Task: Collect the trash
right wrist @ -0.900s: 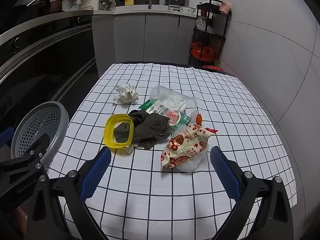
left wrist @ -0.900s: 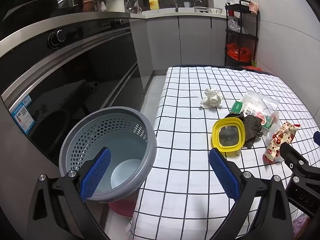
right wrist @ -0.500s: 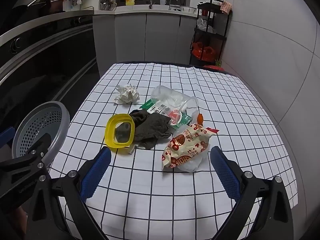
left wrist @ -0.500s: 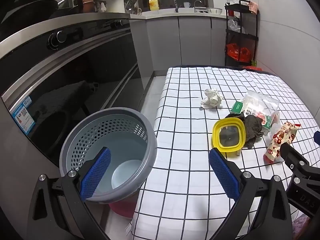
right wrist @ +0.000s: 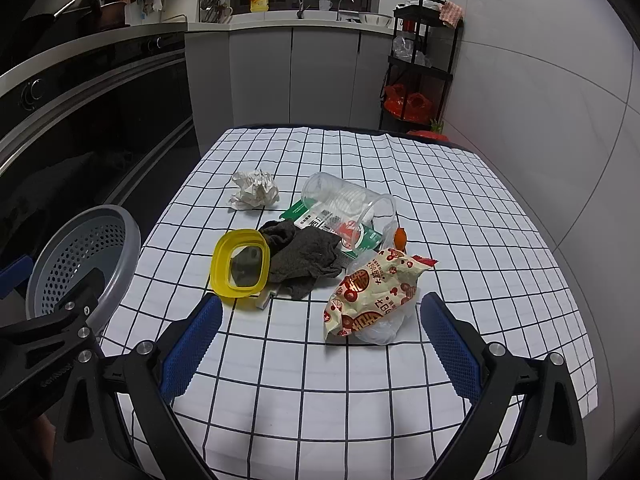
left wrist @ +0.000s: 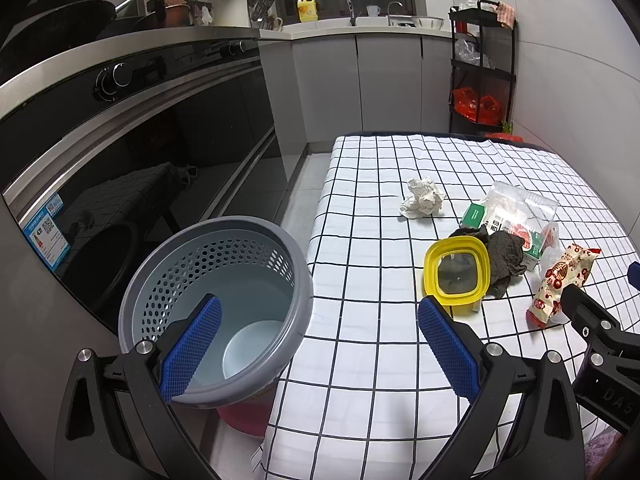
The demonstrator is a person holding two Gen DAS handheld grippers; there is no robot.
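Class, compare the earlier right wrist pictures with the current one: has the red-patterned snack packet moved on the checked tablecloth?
No. The snack packet lies in the same place beside the grey cloth; only the camera shifted slightly.

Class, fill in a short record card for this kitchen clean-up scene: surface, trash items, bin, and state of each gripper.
surface: checked tablecloth
trash: crumpled paper; yellow lid; grey rag; clear plastic cup on its side; green carton under the cup; snack packet
bin: grey perforated basket, beside the table's left edge
left gripper: open, holding nothing
right gripper: open, holding nothing
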